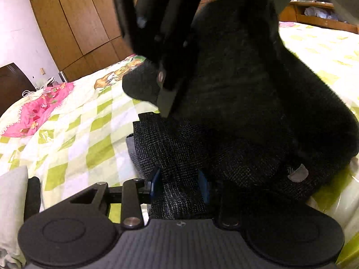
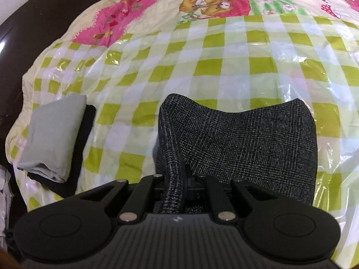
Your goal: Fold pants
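The pants are dark grey woven cloth, folded into a thick block on the checked bed cover. My right gripper is shut on a bunched edge of the pants at their near left side. In the left wrist view the pants fill the middle, and my left gripper is shut on a fold of them between its blue pads. The right gripper and the gloved hand holding it hang close above the cloth there, hiding most of it.
A green-and-white checked cover under shiny plastic spreads over the bed. A folded pale green garment on a black one lies at the left. A pink pillow lies far left. Wooden wardrobes stand behind the bed.
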The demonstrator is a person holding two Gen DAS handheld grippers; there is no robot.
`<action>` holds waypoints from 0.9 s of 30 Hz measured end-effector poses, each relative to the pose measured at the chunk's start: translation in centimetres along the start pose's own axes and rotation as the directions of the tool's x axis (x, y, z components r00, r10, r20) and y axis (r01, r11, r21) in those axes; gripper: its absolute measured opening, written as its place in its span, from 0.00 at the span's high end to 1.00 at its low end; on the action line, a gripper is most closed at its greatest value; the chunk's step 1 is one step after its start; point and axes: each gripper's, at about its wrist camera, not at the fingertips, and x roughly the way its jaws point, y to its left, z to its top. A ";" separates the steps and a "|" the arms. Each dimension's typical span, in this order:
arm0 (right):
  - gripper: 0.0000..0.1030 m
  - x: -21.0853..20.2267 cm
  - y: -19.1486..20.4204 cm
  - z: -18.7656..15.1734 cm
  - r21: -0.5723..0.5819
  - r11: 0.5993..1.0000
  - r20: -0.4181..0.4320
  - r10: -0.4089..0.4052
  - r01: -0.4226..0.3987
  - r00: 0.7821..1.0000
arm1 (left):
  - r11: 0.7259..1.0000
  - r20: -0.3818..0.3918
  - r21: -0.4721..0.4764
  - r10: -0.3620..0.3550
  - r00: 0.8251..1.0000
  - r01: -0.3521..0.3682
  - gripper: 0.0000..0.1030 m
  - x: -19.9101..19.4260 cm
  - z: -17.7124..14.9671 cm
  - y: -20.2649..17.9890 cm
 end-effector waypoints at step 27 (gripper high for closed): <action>0.62 2.2 0.3 0.3 0.033 0.986 -0.018 0.164 -0.163 0.986 | 0.953 -0.014 -0.293 -0.079 0.997 0.072 0.41 -9.5 -4.2 4.2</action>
